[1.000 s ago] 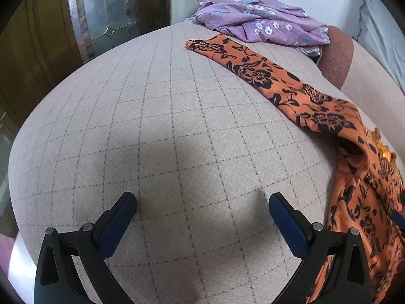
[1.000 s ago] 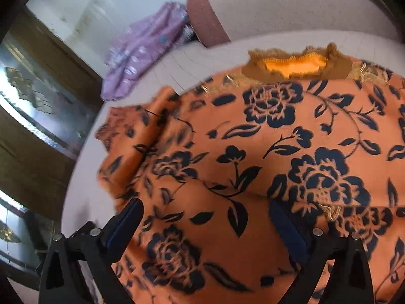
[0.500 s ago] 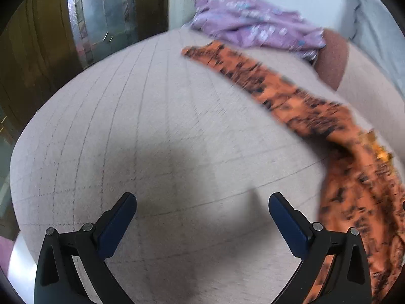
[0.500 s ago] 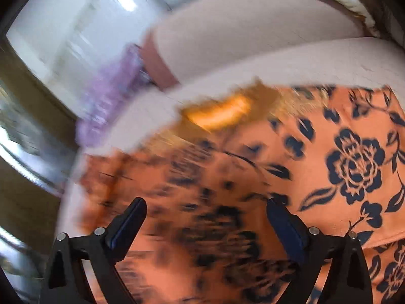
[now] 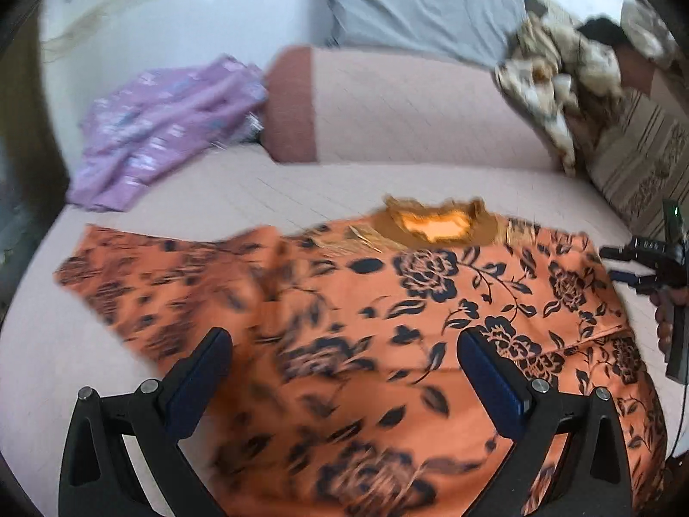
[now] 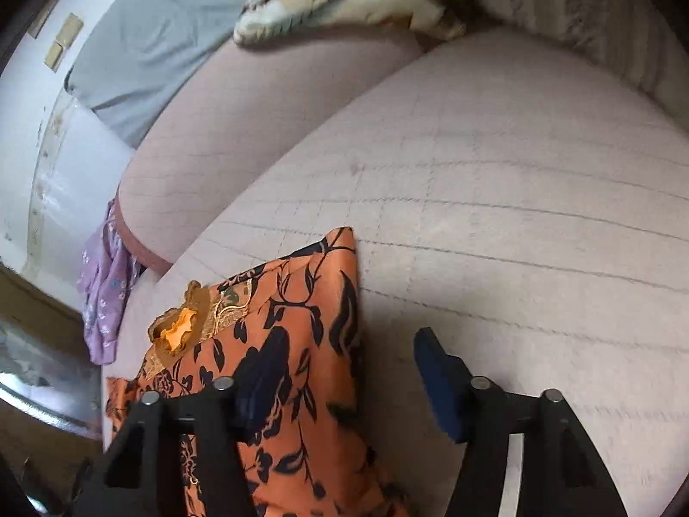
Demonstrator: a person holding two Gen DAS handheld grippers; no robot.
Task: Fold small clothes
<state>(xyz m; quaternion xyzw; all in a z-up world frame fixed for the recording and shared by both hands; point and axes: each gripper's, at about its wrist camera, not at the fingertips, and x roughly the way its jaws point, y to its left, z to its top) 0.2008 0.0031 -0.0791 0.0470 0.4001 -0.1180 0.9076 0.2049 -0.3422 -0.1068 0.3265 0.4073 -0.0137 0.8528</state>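
An orange top with dark blue flowers (image 5: 430, 310) lies spread on the pinkish bed cover, neckline (image 5: 435, 226) at the far side, one sleeve stretched out to the left. My left gripper (image 5: 344, 366) hovers open and empty above its lower middle. In the right wrist view the same top (image 6: 280, 344) lies at lower left. My right gripper (image 6: 349, 375) is open and empty over the top's right edge, left finger above the cloth, right finger above bare cover. The right gripper also shows at the left wrist view's right edge (image 5: 646, 267).
A purple flowered garment (image 5: 163, 125) lies crumpled at the back left. A long pink bolster (image 5: 409, 107) runs across the back with a grey pillow (image 5: 422, 4) behind it. A patterned cloth heap (image 5: 560, 73) sits at the back right.
My left gripper has swung right, from over bare bed cover to over the orange top. My right gripper has swung right, from over the top's middle to its right edge. Both stayed open.
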